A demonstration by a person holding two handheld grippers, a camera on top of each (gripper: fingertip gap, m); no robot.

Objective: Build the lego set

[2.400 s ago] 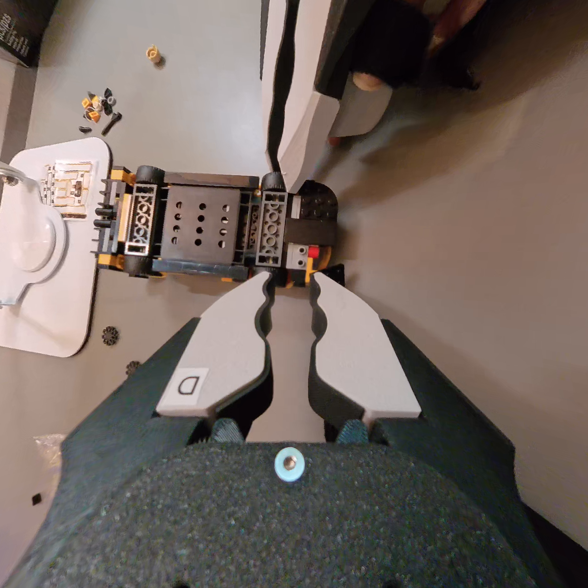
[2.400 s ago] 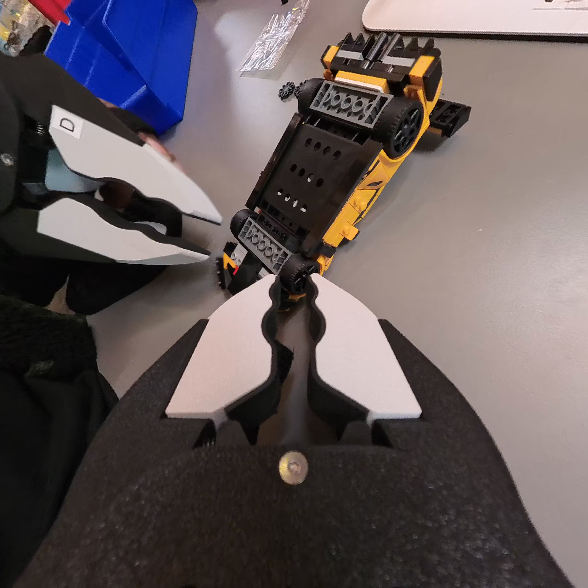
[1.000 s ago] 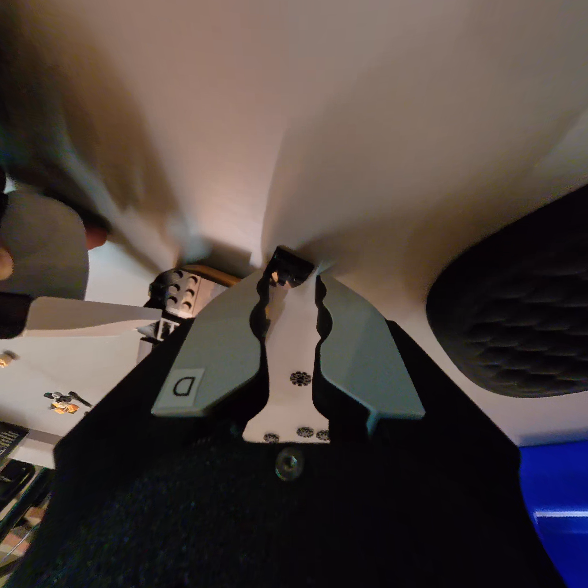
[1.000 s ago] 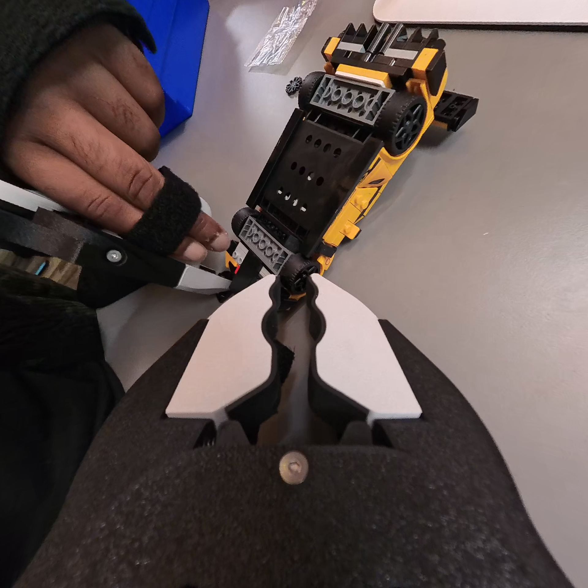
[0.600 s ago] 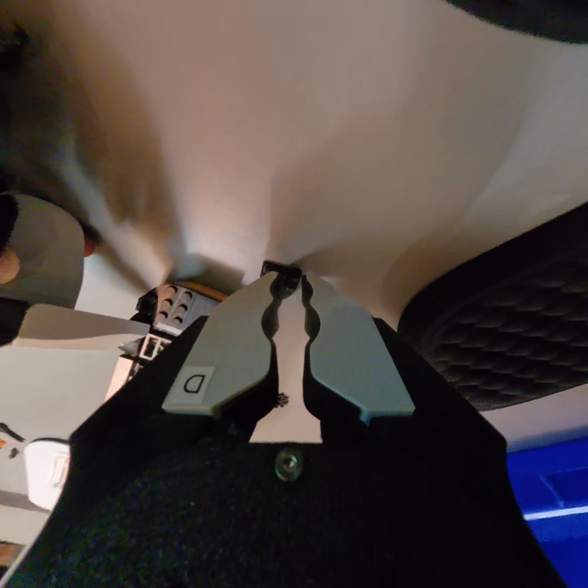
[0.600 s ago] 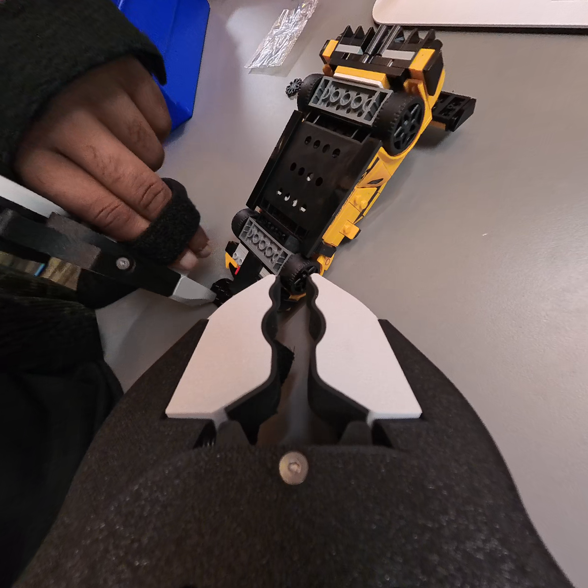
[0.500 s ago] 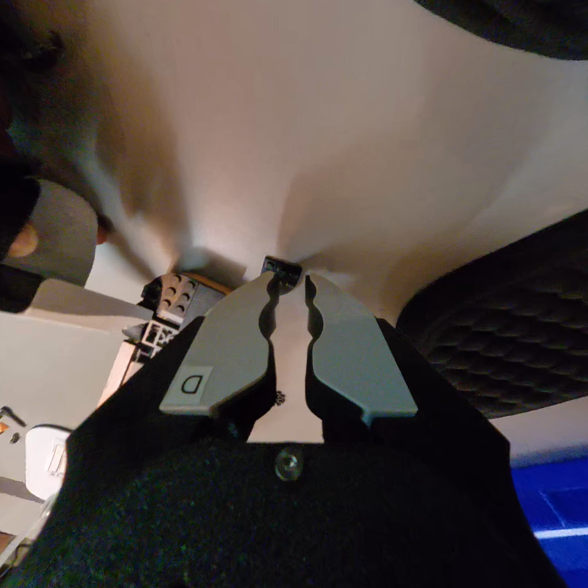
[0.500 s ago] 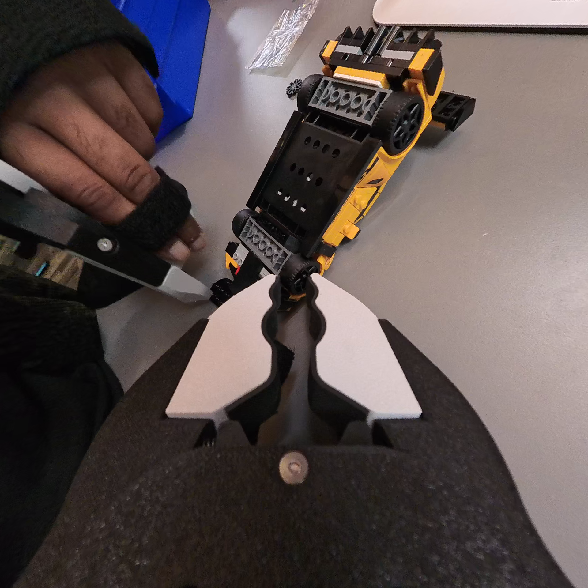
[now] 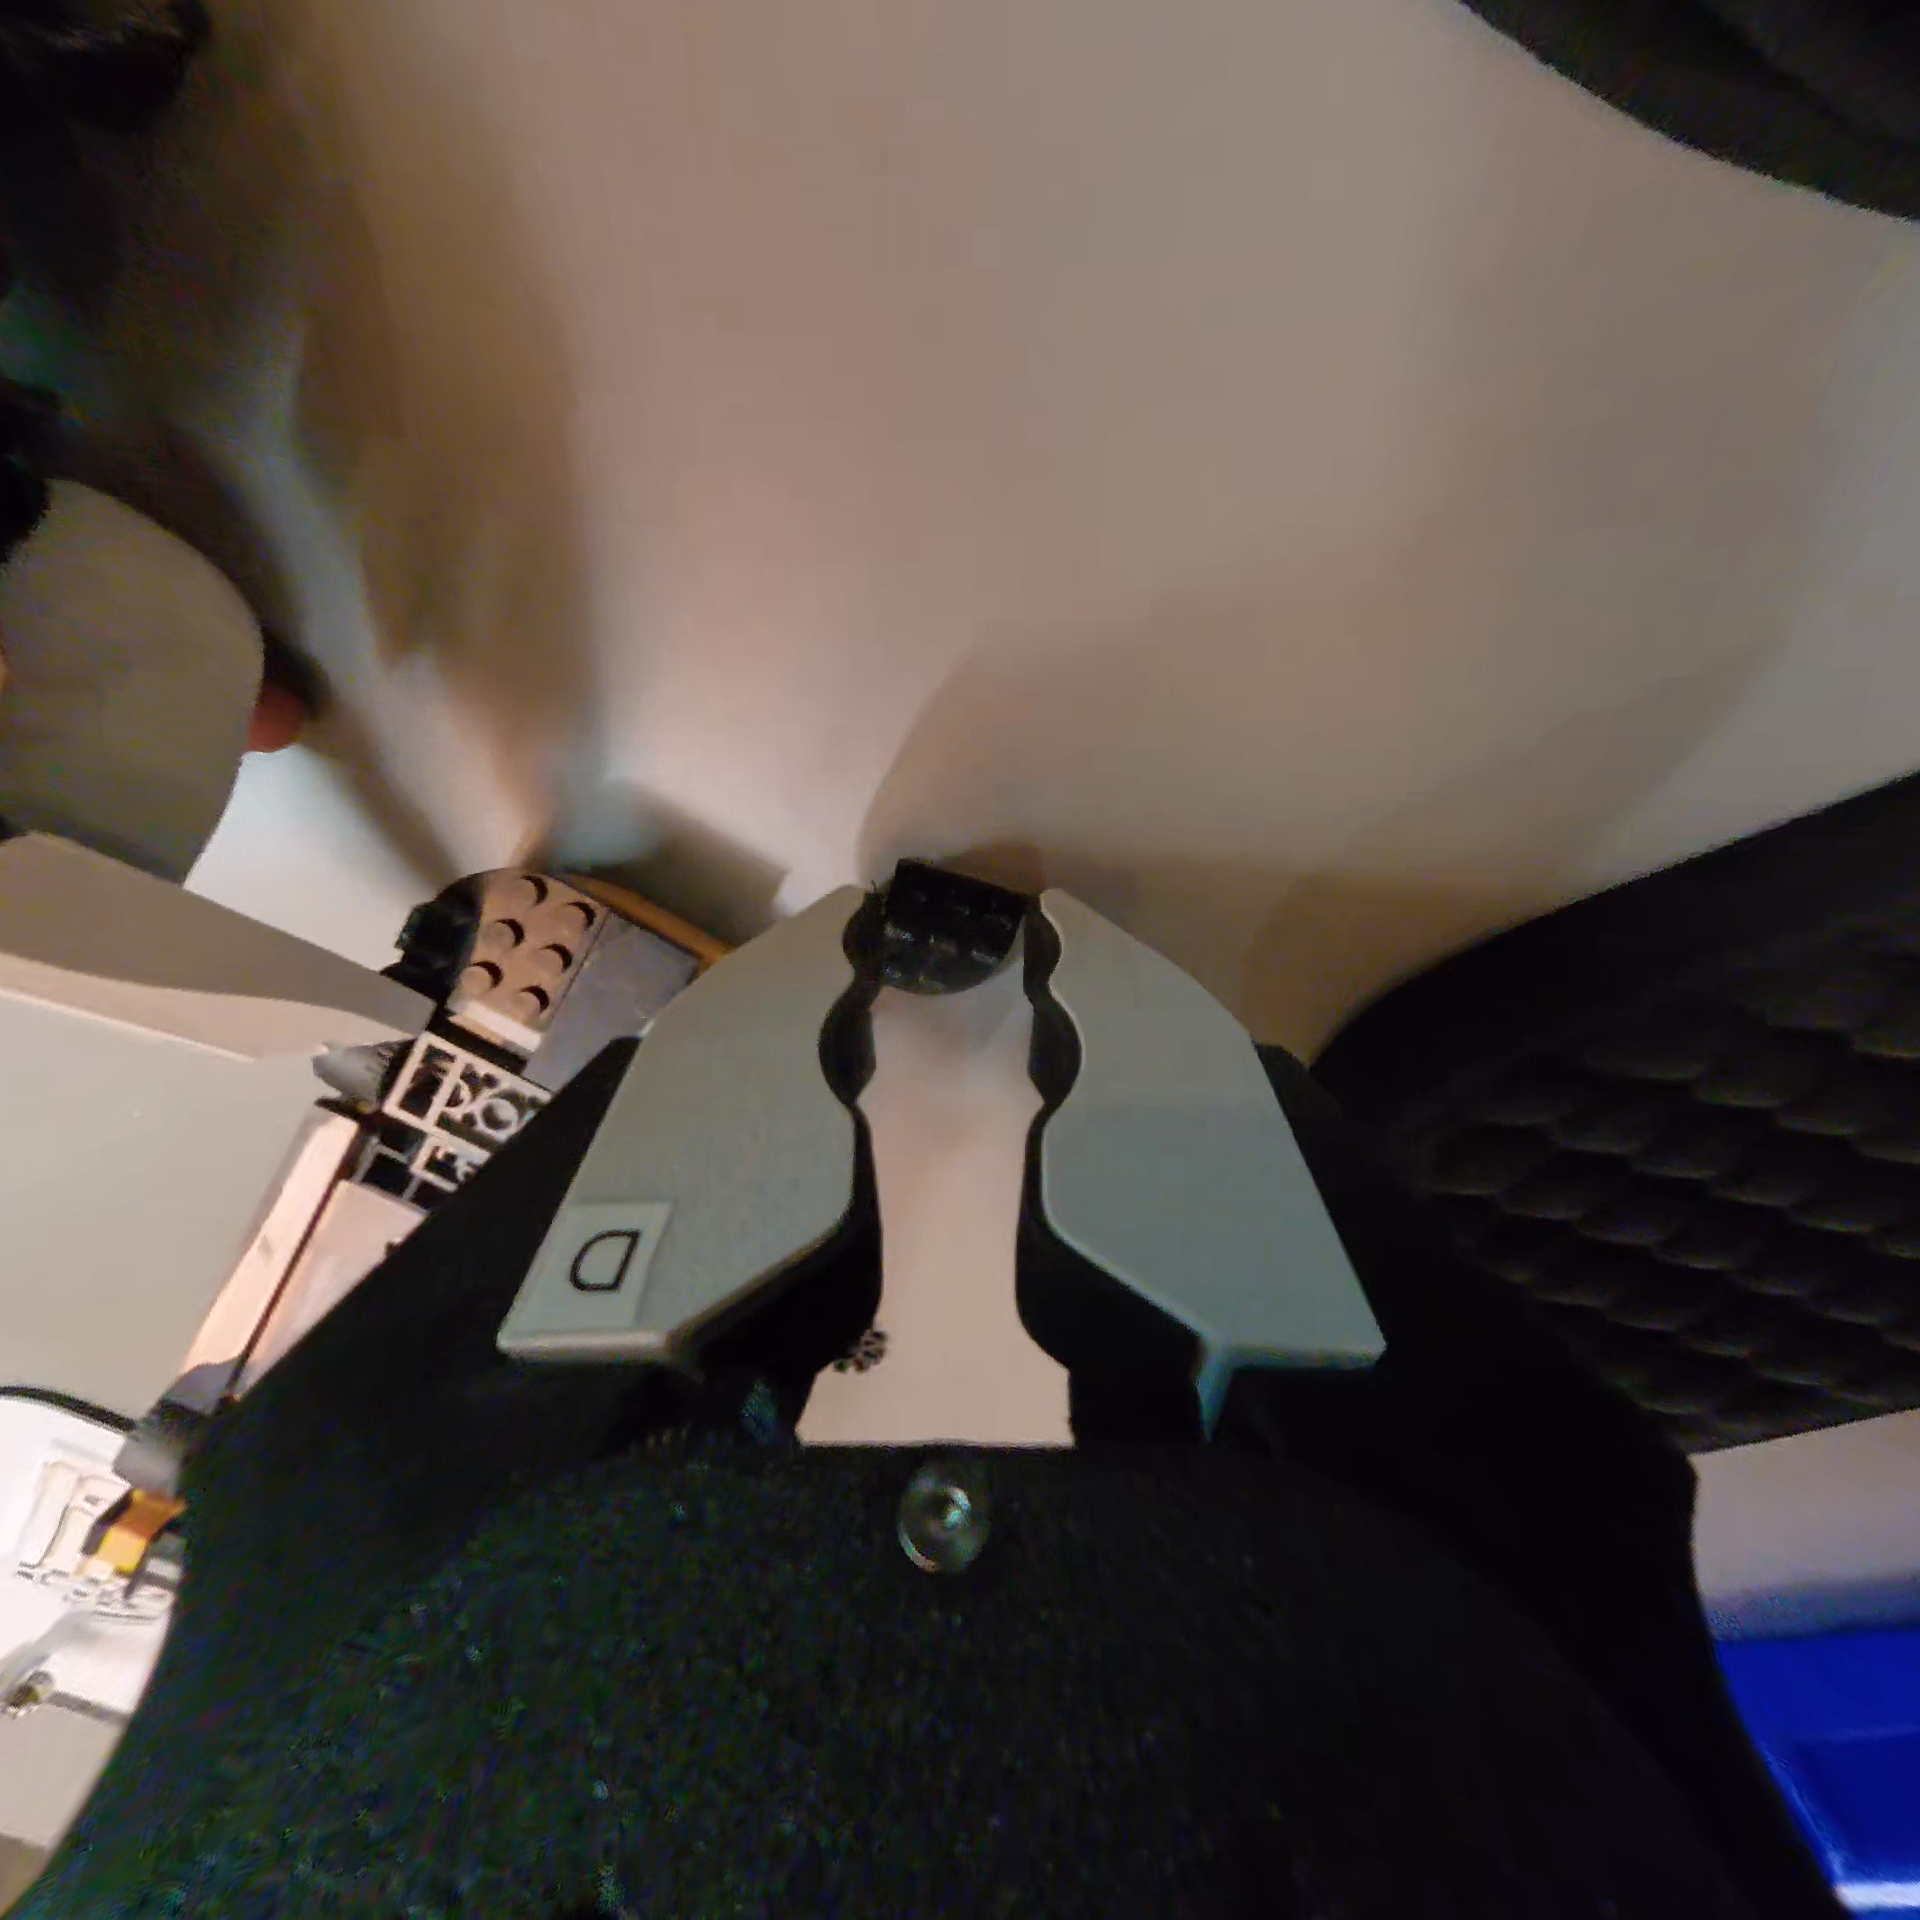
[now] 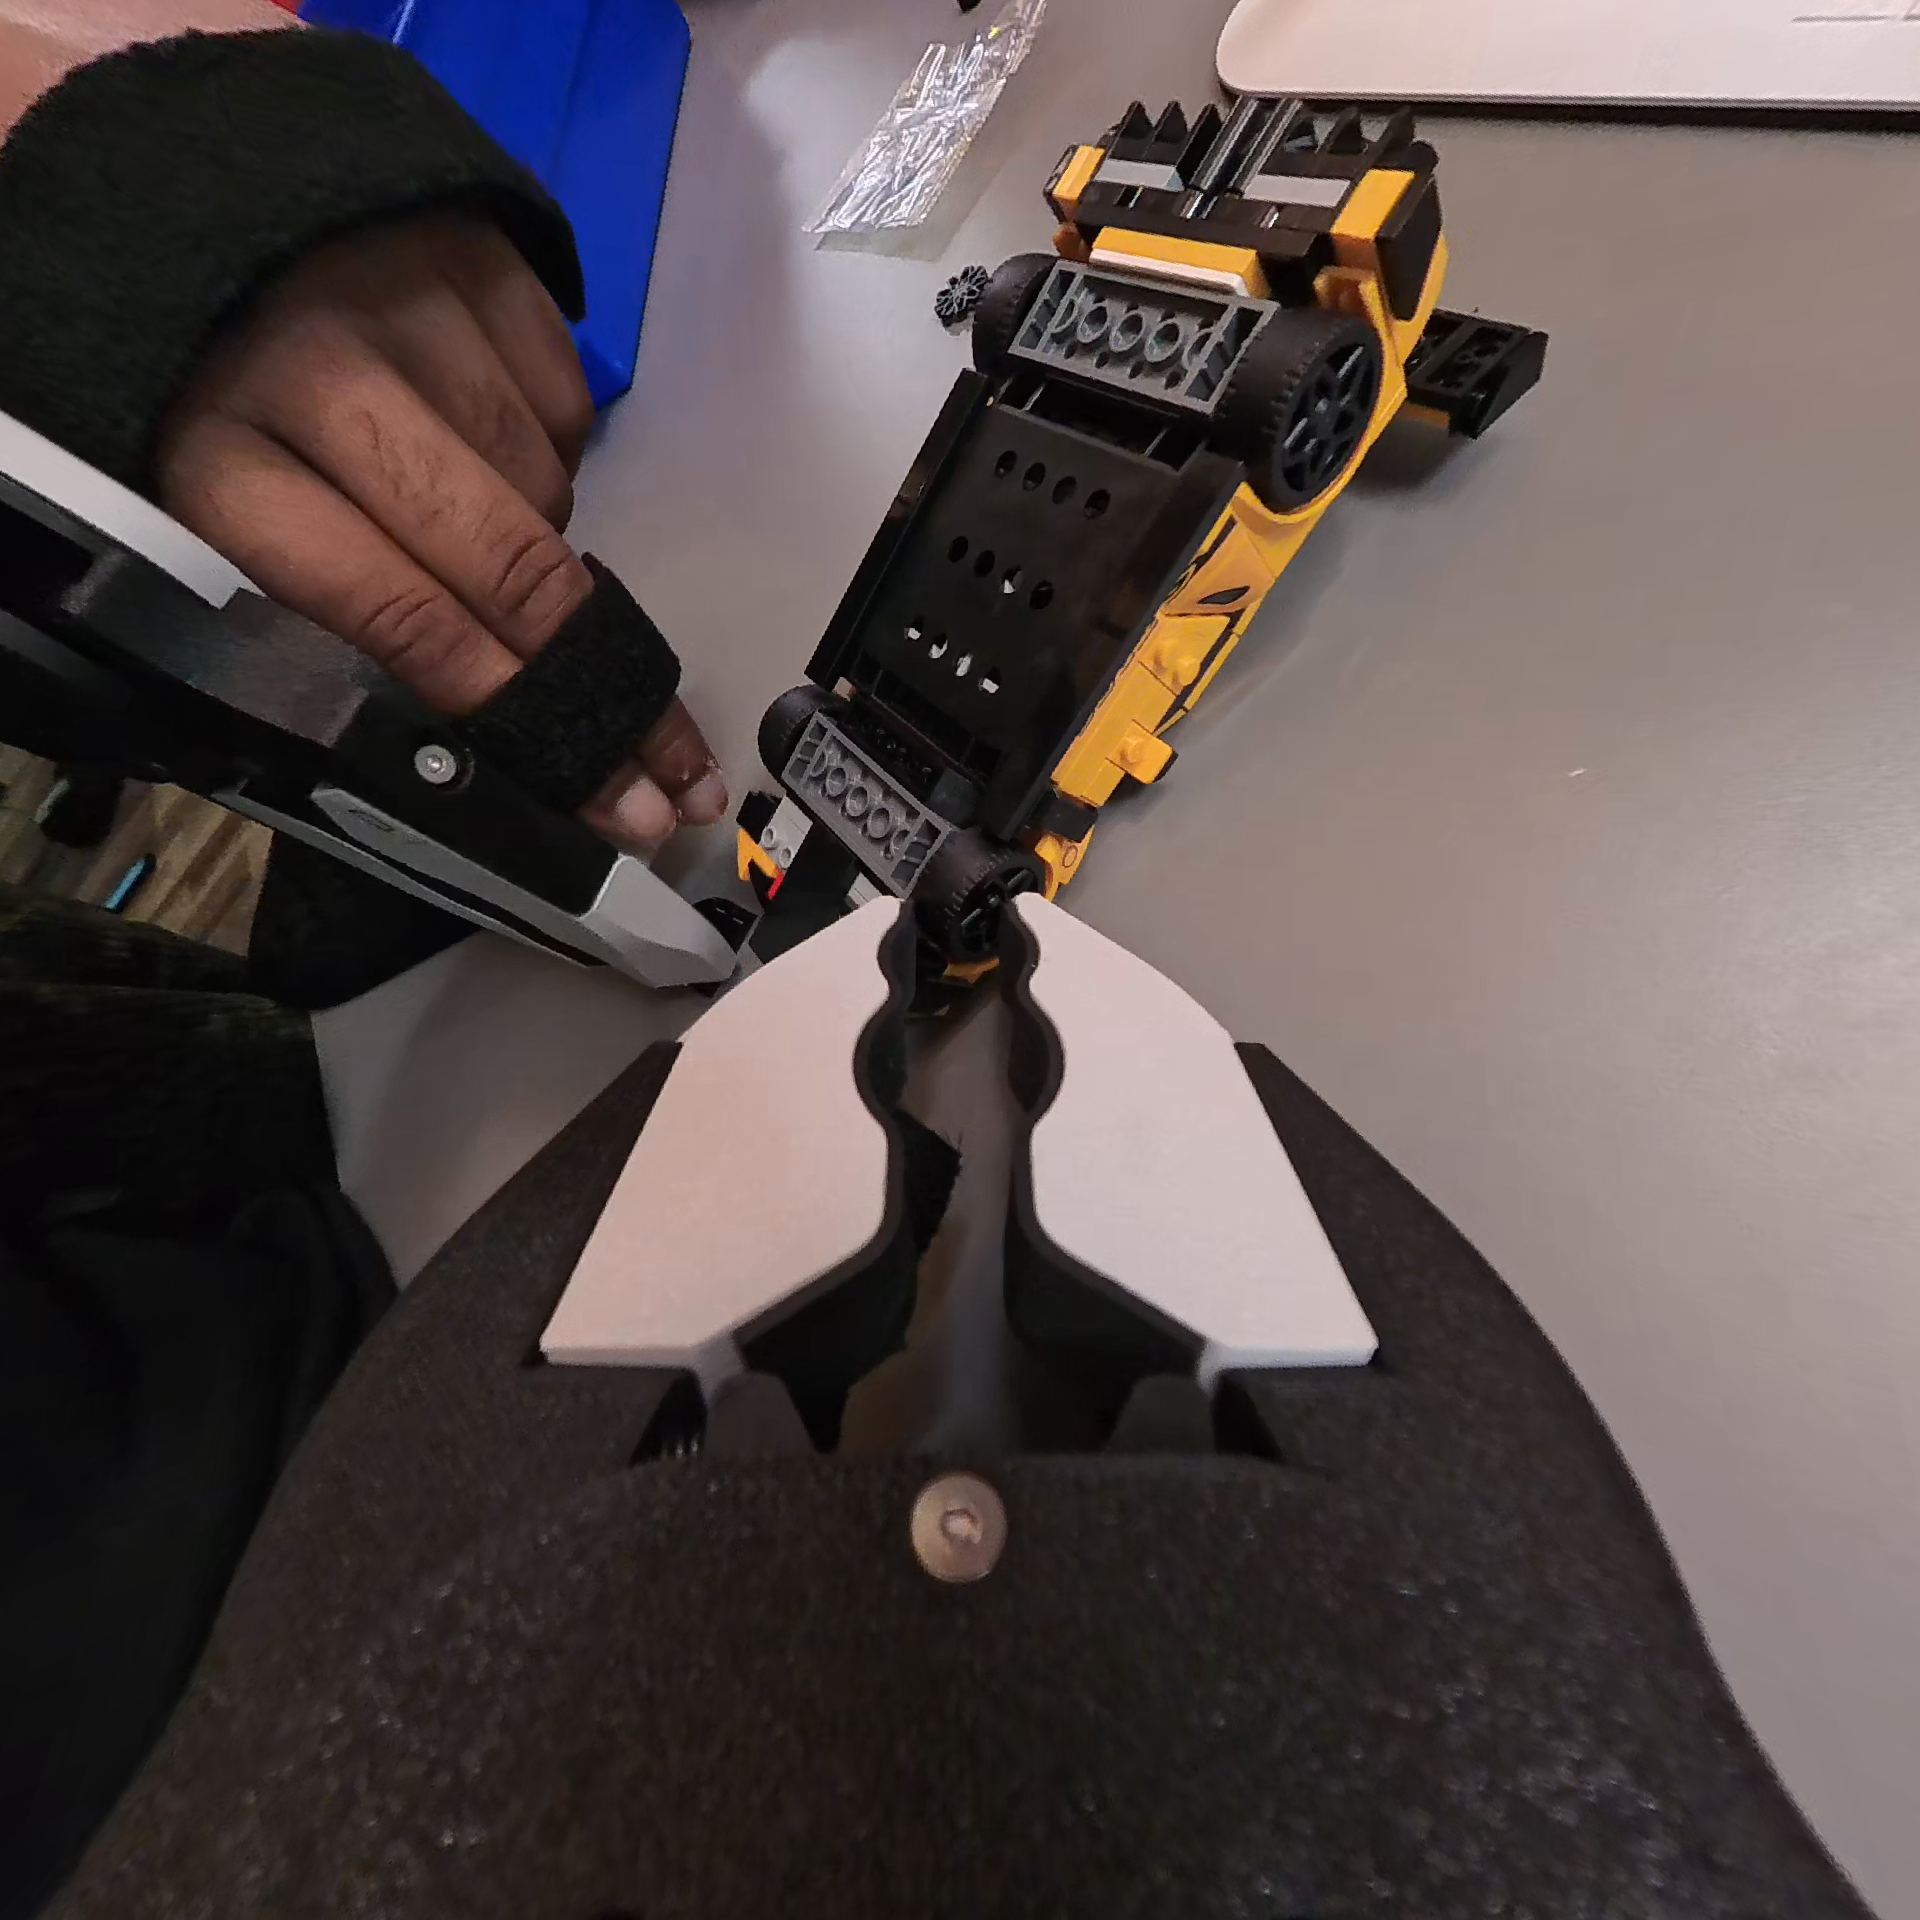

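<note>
Left tongs: the left tongs [image 9: 945,940] are narrowed around a small black piece [image 9: 940,935]; its studs show between the tips, and both tips look to touch it.
Right tongs: the right tongs [image 10: 956,935] are drawn in on the near wheel [image 10: 977,899] of the car [image 10: 1039,582], pinning the model.
Car: it lies on its roof on the grey surface [image 10: 1558,831], underside up, near end at the right tongs, far end toward the white board [image 10: 1558,52].
Piece and car: seen from the right wrist, the left tongs' tip [image 10: 675,945] sits just left of the car's near end, beside the red and grey bricks; whether the piece already touches the car I cannot tell.
Step, as I judge it: seating the black piece on the near end.
Doing it well: keep the wheel grip firm so the car does not pivot; line studs up square before pressing; press straight, not at a slant; let go only once it sits flush.
Risk: a thin grip on a small piece may twist or pop it loose.
Around: a hand [image 10: 395,499] works the left tongs; blue bin [image 10: 582,156] and clear bag [image 10: 914,135] lie far left.
</note>
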